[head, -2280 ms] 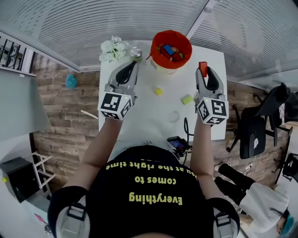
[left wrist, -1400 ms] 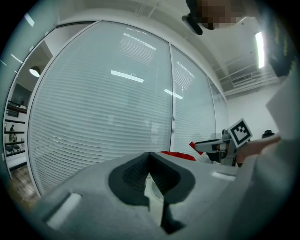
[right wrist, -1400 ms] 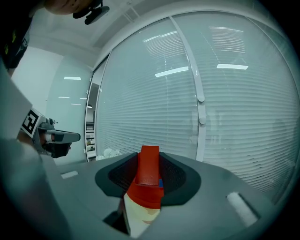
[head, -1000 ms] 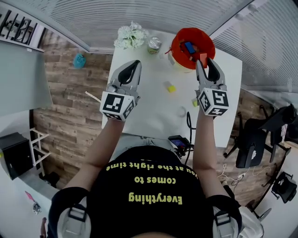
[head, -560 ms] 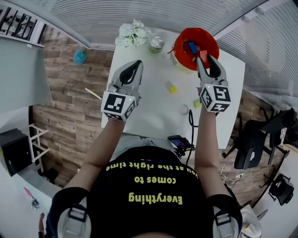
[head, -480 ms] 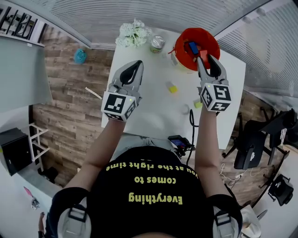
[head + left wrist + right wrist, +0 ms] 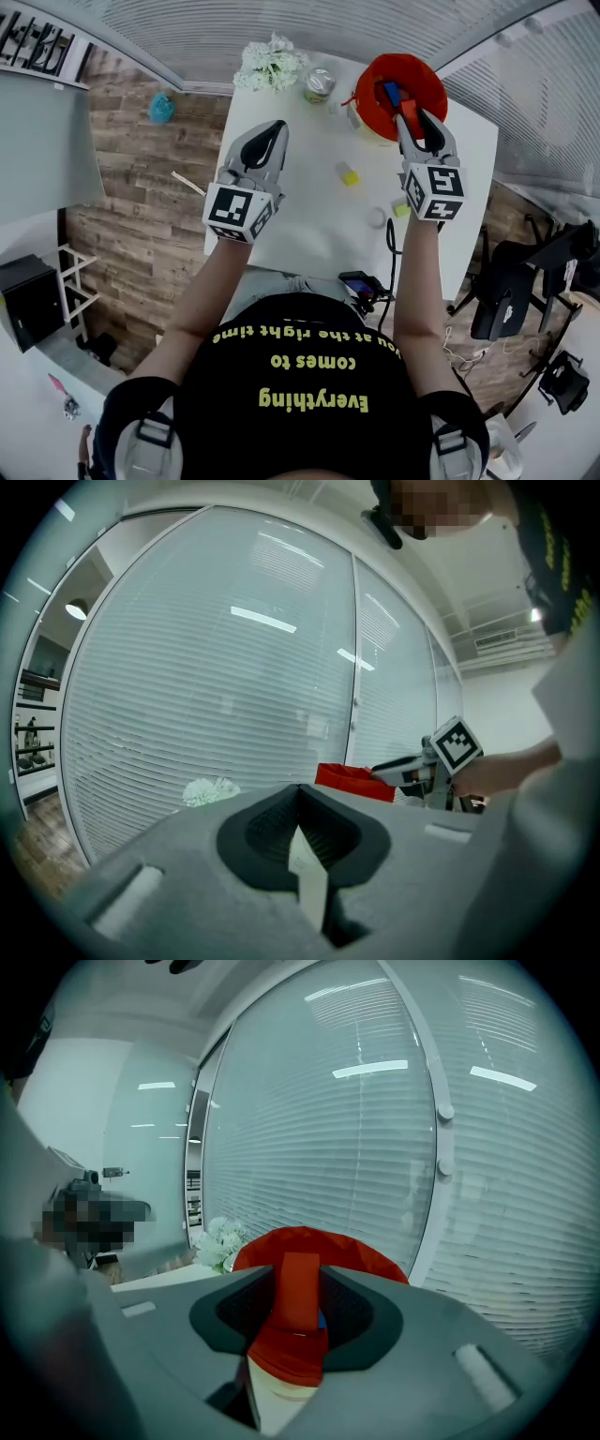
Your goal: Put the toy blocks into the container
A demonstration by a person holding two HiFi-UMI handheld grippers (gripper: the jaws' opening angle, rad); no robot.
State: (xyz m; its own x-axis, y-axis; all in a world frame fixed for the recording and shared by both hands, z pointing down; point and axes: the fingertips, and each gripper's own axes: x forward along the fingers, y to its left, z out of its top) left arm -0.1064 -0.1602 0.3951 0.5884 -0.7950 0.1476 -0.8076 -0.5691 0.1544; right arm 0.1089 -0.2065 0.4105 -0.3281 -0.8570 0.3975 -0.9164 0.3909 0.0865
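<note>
Left gripper (image 7: 273, 133): jaws closed together, nothing between them, held over the white table (image 7: 309, 230).
Right gripper (image 7: 413, 116): jaws part open, pads clamped on a red toy block (image 7: 300, 1299).
Loose on the table: a yellow-green block (image 7: 400, 210) beside the right gripper, and a yellow block (image 7: 349, 176) between the two grippers.
The held block hangs at the near rim of the red container (image 7: 432, 82), which has other blocks inside.
Beyond: a jar (image 7: 320, 84) and white flowers (image 7: 270, 64).

Left hand-held gripper (image 7: 277, 128) closed, right hand-held gripper (image 7: 410, 116) clamping red block (image 7: 300, 1296)
</note>
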